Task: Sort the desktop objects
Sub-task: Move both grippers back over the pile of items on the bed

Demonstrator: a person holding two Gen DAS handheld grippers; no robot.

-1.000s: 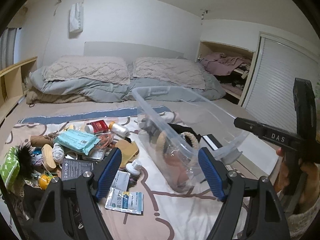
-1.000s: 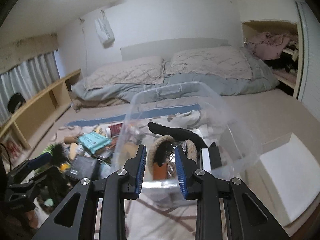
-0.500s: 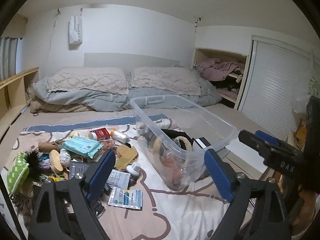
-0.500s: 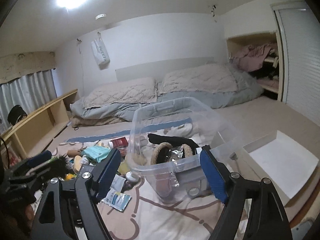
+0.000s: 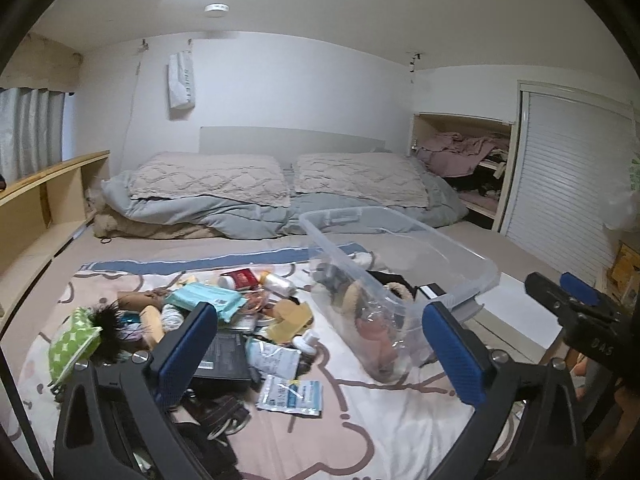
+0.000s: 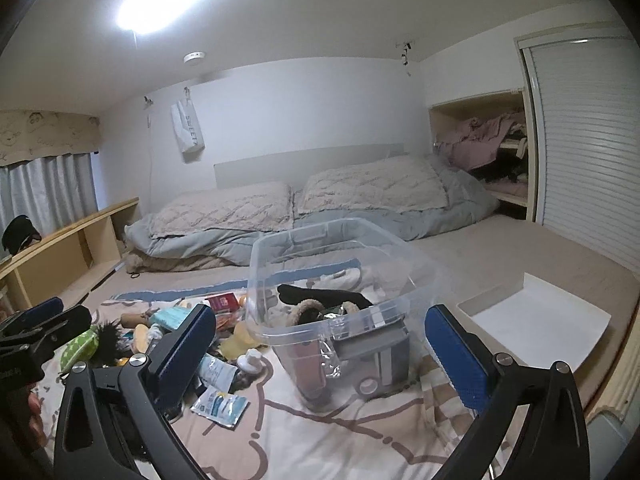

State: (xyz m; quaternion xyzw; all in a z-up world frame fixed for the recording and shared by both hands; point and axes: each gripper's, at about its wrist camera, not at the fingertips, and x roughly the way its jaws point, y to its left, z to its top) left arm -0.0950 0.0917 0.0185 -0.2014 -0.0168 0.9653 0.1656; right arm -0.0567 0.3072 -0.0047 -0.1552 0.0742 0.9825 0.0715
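Bin (image 5: 400,256) upright, long axis toward pillows (image 5: 280,178); wall bag (image 6: 187,128) reads "SWEETA"; left gripper (image 5: 320,344) and right gripper (image 6: 320,344) both spread wide, empty.

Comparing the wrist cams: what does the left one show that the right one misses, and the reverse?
Left only: the right gripper at the frame's right edge, and the bin's long side wall. Right only: the left gripper at the frame's left edge, the whole white tray and a grey box at the bin's near end. Both: the clear bin holding items, the clutter pile beside it, the white sachet, and each camera's own fingers spread open, empty.
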